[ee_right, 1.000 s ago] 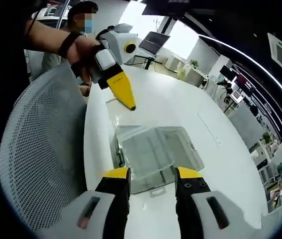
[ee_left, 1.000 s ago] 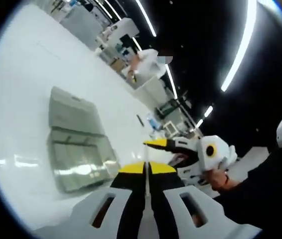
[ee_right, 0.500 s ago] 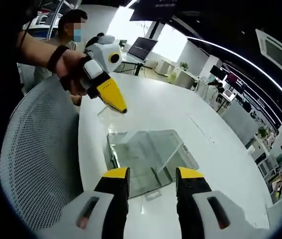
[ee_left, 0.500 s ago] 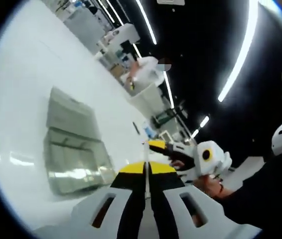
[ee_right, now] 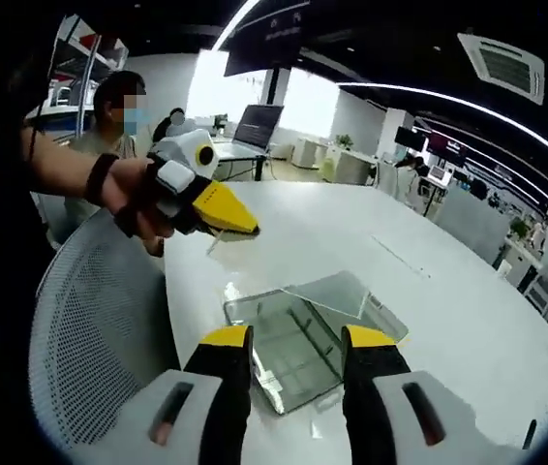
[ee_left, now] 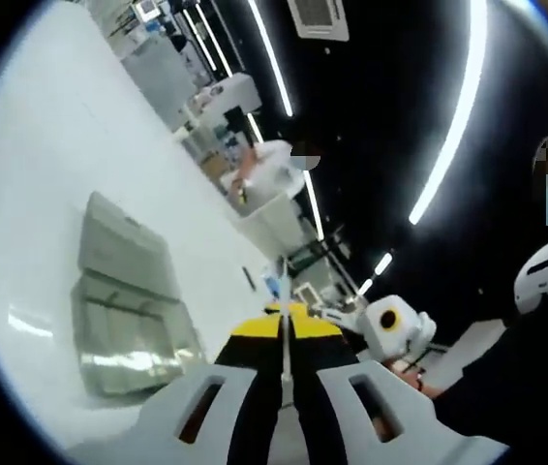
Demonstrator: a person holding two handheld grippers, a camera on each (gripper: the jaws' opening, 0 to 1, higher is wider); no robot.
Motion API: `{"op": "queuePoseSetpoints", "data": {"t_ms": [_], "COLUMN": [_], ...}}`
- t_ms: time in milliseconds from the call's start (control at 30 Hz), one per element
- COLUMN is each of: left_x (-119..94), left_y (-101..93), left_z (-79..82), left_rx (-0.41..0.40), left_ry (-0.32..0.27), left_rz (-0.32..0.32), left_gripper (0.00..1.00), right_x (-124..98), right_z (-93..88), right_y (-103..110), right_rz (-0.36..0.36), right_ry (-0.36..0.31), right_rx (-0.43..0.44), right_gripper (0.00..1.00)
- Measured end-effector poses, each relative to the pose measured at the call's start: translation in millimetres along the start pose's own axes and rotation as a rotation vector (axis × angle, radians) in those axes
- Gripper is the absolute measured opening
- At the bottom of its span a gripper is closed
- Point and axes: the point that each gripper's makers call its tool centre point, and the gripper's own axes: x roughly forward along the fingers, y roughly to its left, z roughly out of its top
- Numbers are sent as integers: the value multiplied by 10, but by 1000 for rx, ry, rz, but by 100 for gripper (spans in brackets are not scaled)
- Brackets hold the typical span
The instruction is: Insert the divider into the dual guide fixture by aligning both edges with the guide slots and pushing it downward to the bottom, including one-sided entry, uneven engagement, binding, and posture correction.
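Divider, thin clear stiff sheet [ee_right: 224,235], sits pinched in your closed left tool [ee_right: 240,225]; slippery, brittle, hold its edge. Right tool [ee_right: 296,341] gapes empty.

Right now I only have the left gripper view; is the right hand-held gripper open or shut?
Observer: Open. The right hand-held gripper has its jaws apart, nothing between them.
Operator: Is my divider over the fixture?
Observer: No. The left hand-held gripper holds the divider off to one side of the clear guide fixture, apart from it.
Operator: What's on that side?
Observer: A white mesh chair against the table edge.
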Motion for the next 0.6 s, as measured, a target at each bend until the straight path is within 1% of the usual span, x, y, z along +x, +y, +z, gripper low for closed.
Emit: {"op": "queuePoseSetpoints", "data": {"t_ms": [33, 100, 167, 200, 233, 267, 333, 367, 433, 500, 600], "left_x": [4, 4, 8, 10, 10, 13, 17, 17, 14, 17, 29], "left_y": [-14, -14, -10, -19, -23, -37, -52, -65, -98, -103, -134], "left_z": [11, 22, 31, 40, 44, 52, 56, 76, 96, 111, 119], "left_rx": [-1, 0, -11, -11, -10, -12, -15, -19, -27, -27, -26], "left_ry": [-10, -19, -29, -37, -41, -49, -56, -71, -91, -100, -102], "left_rz": [-7, -10, -11, -17, -19, -24, -29, -37, -51, -51, -62], "left_gripper": [0, 0, 0, 0, 0, 0, 0, 0, 0, 0, 0], "right_x": [-4, -1, 6, 6, 5, -3, -25, -39, -54, -49, -50], "right_z": [10, 45, 117, 169, 188, 257, 362, 400, 444, 438, 480], "right_y": [0, 2, 16, 33, 37, 41, 28, 1, -40, -52, -29], "right_rz": [2, 1, 15, 31, 37, 52, 72, 72, 68, 67, 85], "right_ry": [-4, -19, -58, -88, -100, -141, -206, -233, -264, -261, -290], "right_rx": [2, 30, 77, 116, 134, 208, 285, 334, 361, 367, 408], "right_gripper": [27, 28, 27, 26, 25, 24, 23, 24, 23, 23, 23]}}
